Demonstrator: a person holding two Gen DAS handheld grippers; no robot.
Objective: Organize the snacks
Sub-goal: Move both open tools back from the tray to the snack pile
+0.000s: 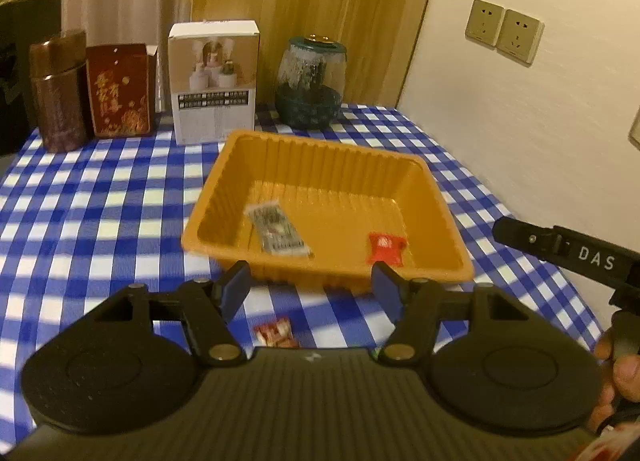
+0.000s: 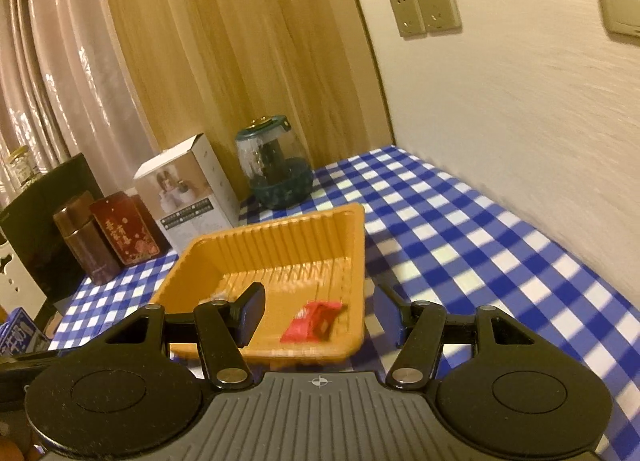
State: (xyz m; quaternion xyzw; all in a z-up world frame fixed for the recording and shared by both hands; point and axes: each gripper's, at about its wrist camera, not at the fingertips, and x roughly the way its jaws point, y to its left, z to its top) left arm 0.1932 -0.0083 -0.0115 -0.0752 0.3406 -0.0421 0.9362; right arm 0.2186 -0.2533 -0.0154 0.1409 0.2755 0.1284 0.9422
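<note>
An orange plastic tray [image 1: 224, 197] stands on the blue checked tablecloth; it also shows in the right wrist view [image 2: 188, 269]. Inside lie a grey-silver snack packet [image 1: 279, 231] and a red snack packet [image 1: 385, 247], the red one also in the right wrist view [image 2: 314, 321]. A red-and-white snack packet [image 1: 276, 335] lies on the cloth in front of the tray, between my left gripper's fingers. My left gripper [image 1: 314, 291] is open and empty above it. My right gripper [image 2: 320, 315] is open and empty over the tray's near edge; its body shows in the left wrist view [image 1: 560, 249].
At the table's back stand a brown tin [image 1: 60, 97], a red box [image 1: 120, 91], a white box [image 1: 214, 83] and a glass jar [image 1: 311, 85]. A wall with sockets [image 1: 504, 35] runs along the right side. A dark object [image 2: 44, 221] stands at far left.
</note>
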